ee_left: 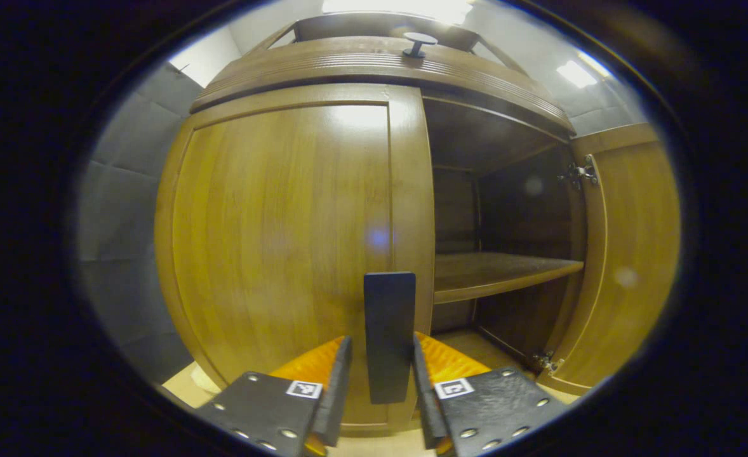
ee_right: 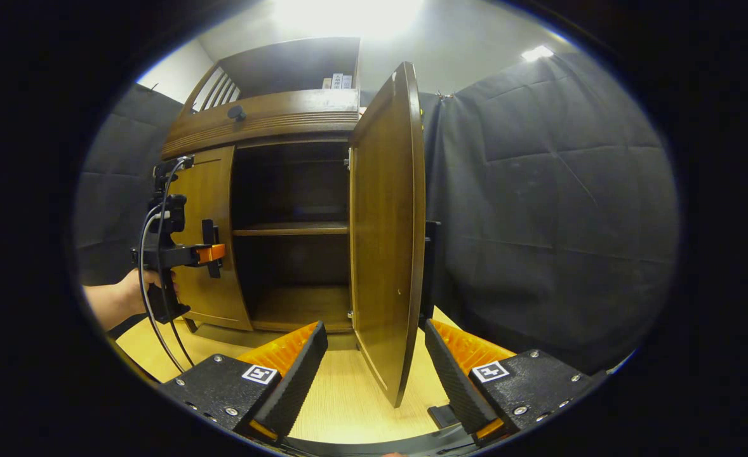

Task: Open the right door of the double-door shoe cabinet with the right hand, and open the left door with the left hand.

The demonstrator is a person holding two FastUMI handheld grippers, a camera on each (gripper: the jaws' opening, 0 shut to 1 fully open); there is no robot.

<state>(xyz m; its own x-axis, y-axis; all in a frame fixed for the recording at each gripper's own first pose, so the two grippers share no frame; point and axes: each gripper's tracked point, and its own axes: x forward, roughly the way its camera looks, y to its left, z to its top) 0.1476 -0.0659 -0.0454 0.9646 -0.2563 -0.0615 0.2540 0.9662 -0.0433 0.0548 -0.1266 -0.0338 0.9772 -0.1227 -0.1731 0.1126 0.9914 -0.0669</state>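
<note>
Now the left tongs, spread, straddle the upright handle at twelve o'clock on the closed left door; right tongs spread around the open right door's edge.

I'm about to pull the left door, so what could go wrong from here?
1. The left gripper straddles the handle with its fingers not clearly pressing; a pull now could slip off and leave the left door closed.
2. The right door stands open edge-on between the open right gripper's fingers; a sideways move could knock it.
</note>
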